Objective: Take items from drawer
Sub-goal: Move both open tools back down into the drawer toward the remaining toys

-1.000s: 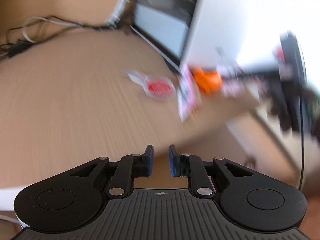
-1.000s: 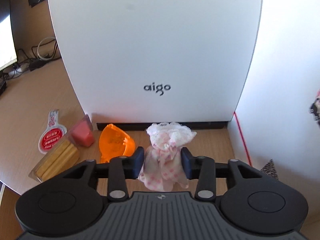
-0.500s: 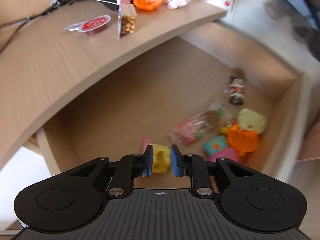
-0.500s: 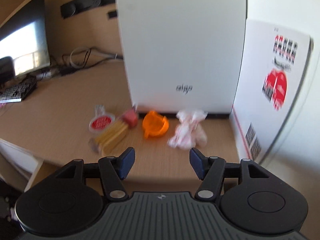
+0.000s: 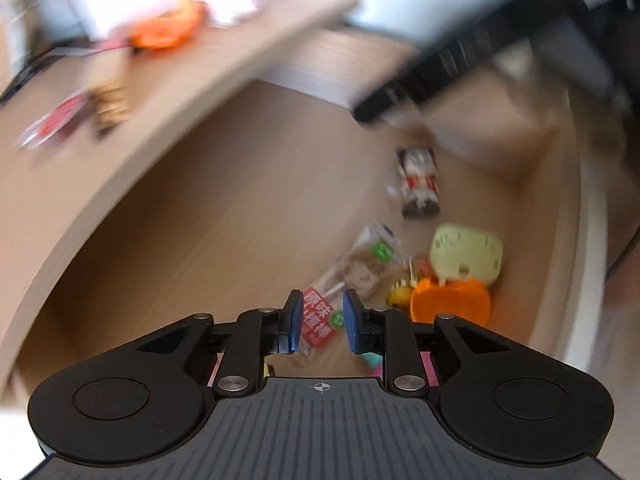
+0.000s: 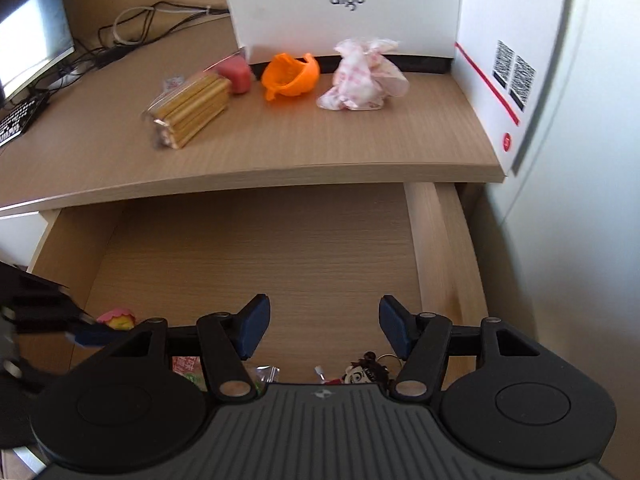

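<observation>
Both tongs swung over the wooden drawer (image 6: 256,256): left tongs (image 5: 319,325) opening, right tongs (image 6: 324,330) gaping, both empty.

- Left wrist view: heavy motion blur across the upper frame; desk edge (image 5: 168,92) and drawer contents smeared. Only the gripper body at the bottom is sharp.
- Right wrist view: mostly sharp, slight softness at the right edge.
- White box (image 6: 348,4) at top centre bright, near overexposed.
- Fisheye bends the desk edge; corners vignette dark.
</observation>
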The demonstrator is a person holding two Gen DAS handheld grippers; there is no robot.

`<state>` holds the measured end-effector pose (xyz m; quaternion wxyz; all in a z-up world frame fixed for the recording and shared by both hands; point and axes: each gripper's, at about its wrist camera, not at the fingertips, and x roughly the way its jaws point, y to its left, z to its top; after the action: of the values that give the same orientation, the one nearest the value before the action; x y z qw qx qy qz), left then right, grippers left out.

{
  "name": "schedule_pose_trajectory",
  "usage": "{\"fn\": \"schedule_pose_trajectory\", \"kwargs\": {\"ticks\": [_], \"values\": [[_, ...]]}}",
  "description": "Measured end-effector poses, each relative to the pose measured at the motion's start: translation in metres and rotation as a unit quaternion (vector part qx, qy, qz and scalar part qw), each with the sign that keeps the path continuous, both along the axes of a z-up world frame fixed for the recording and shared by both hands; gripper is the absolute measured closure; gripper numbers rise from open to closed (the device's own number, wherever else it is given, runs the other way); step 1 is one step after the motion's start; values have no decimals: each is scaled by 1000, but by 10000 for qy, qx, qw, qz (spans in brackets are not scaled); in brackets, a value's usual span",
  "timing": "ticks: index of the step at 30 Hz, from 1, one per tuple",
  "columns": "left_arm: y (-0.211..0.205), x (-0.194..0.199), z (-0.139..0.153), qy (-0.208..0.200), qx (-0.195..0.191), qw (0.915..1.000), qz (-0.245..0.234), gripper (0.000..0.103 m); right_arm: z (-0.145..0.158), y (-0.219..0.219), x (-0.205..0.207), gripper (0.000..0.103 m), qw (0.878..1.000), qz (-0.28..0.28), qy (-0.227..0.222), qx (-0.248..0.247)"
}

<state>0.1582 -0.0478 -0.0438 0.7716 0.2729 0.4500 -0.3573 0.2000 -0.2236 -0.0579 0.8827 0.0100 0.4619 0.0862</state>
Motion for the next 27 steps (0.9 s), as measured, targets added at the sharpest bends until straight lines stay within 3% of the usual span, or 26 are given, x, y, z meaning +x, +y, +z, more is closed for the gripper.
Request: {"fn": "schedule_pose_trajectory", "kwargs": {"ticks": [4,8,14,27], "values": [[-8,0,-13,-82,472,9945,-936,78,1,-4,-2,42,10000,-24,-66,-24],[-14,4,-33,-76,912,9886,-1197,77,-7,-6,-1,42,9999,2,122,33],[-19,14,-35,108,566,9934,-992,80,-16,-10,-1,42,9997,0,231,-3],[-18,17,-33,418,227,9920,-1169,75,-29,-15,-1,42,9990,-92,432,45]]}}
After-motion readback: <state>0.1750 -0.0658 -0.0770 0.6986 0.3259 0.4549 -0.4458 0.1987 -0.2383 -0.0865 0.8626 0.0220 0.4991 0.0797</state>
